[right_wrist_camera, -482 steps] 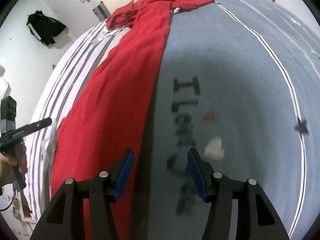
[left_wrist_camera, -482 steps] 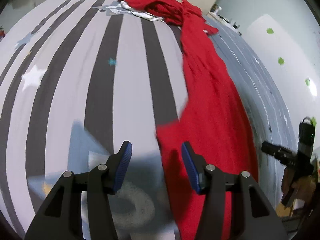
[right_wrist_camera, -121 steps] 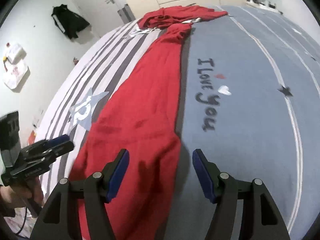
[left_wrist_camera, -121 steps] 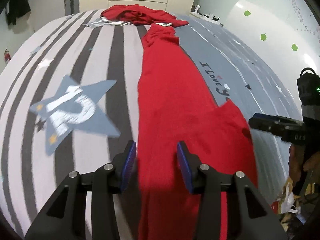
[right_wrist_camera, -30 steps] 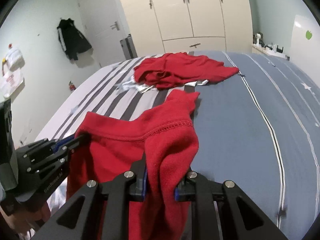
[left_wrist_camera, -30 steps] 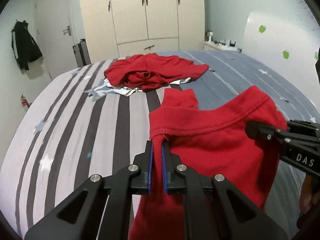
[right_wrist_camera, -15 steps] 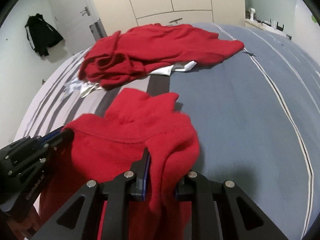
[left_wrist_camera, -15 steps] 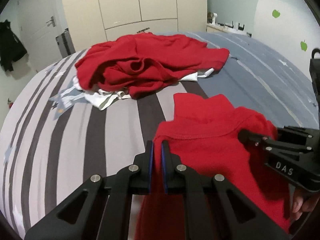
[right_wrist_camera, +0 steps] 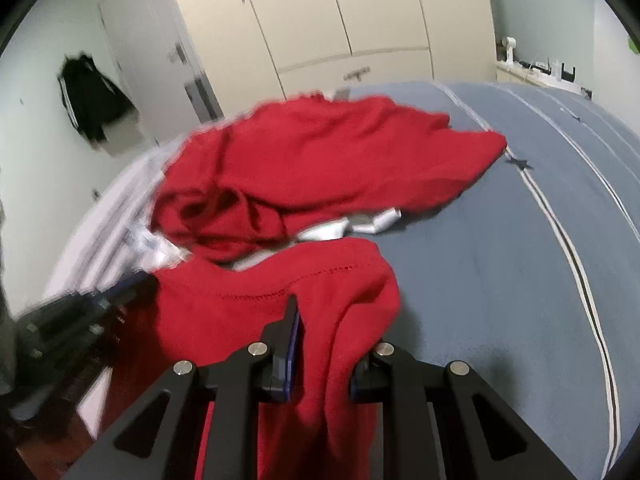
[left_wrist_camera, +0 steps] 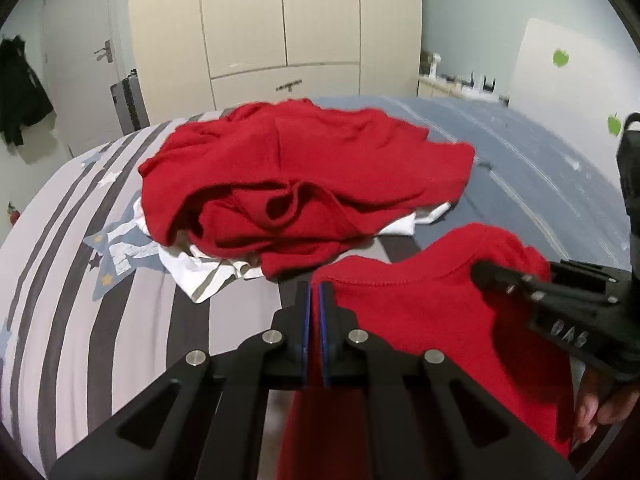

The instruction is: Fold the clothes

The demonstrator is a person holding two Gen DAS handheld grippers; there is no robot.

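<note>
The bed [left_wrist_camera: 80,320] fills the frame. A red heap [left_wrist_camera: 304,184] lies at centre; below it the red garment [left_wrist_camera: 420,320] hangs lifted, left tongs [left_wrist_camera: 314,300] and right tongs [right_wrist_camera: 320,320] each clenched on its hem.

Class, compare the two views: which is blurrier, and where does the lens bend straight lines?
Right wrist view: heavy motion blur on its left side, smearing the red pile. Left wrist view: sharper, mild blur. Both: fisheye bows the wardrobe and the bed.
</note>
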